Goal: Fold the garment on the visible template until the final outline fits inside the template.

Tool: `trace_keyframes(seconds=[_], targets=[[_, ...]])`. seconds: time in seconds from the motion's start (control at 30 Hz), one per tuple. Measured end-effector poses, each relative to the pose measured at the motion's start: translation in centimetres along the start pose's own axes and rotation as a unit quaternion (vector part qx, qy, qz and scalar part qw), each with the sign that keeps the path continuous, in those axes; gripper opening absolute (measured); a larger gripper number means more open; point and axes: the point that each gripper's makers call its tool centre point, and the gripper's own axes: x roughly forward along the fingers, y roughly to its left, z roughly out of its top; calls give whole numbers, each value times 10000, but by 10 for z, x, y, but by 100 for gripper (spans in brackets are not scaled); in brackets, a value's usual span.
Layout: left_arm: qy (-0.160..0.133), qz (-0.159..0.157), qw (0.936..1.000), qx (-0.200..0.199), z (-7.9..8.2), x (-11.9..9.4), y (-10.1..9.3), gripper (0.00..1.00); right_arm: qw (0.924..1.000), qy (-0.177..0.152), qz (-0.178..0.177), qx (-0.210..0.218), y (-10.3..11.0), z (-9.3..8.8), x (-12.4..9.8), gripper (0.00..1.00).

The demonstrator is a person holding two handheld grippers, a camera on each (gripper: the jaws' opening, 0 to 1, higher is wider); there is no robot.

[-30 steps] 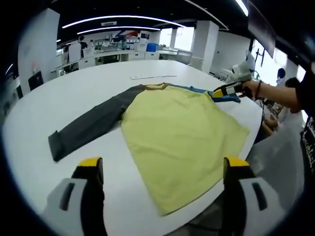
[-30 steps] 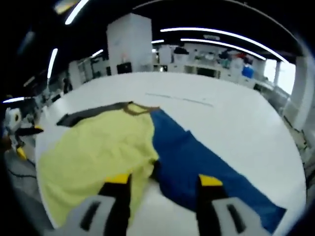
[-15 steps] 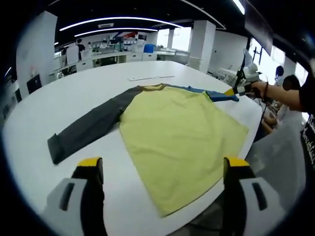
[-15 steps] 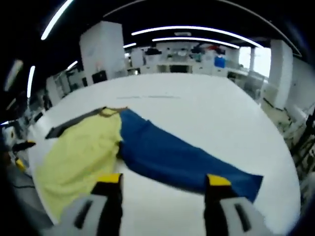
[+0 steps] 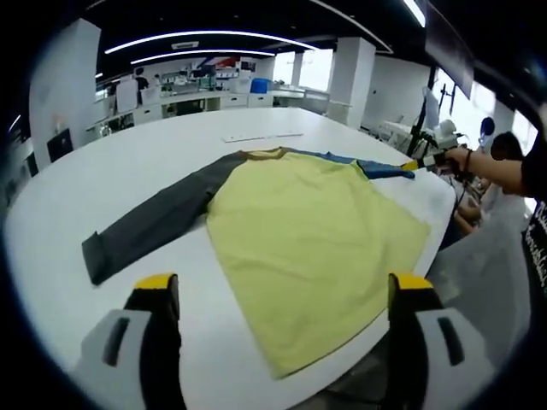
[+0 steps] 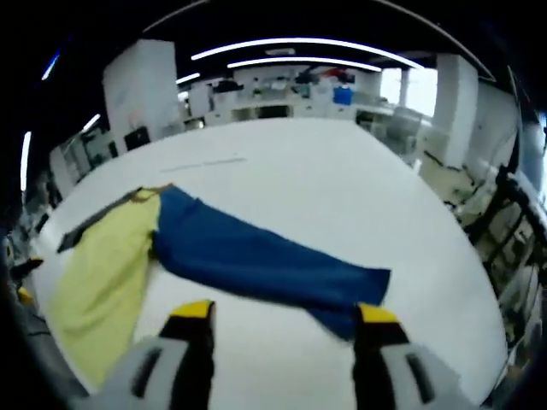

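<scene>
A long-sleeved shirt lies flat on the white table, with a yellow body [image 5: 308,231], a dark grey sleeve [image 5: 149,224] reaching left and a blue sleeve [image 5: 376,166] at the far right. My left gripper [image 5: 284,282] hovers open above the near hem, touching nothing. A person's hand [image 5: 457,158] holds my right gripper [image 5: 417,163] by the blue cuff. In the right gripper view the blue sleeve [image 6: 256,256] lies stretched out from the yellow body [image 6: 94,273]. My right gripper [image 6: 284,312] is open, jaws wide, with the cuff end just ahead of the right jaw.
The round white table [image 5: 111,162] drops off close behind the shirt's hem and by the cuff [image 6: 444,256]. A thin pale strip [image 5: 261,135] lies beyond the collar. A seated person [image 5: 513,179] and a dark stand [image 6: 504,196] are at the right.
My right gripper has drawn back rightward along the blue sleeve, past the shirt body to the cuff end. The sleeve now lies straight. My left gripper has stayed put.
</scene>
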Motion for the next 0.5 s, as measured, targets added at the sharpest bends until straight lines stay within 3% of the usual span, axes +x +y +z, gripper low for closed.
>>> trace_keyframes(seconds=[0.07, 0.2, 0.5], targets=[[-43, -4, 10000, -16, 1, 0, -1, 99, 9991, 4, -193, 367, -18, -1, 2, 58], [-82, 22, 10000, -11, 3, -1, 0, 99, 9950, 0, -412, 910, -28, -8, -3, 51], [-63, 47, 10000, -11, -2, -2, 4, 99, 9855, 137, -982, 1374, -53, -22, 5, 30]])
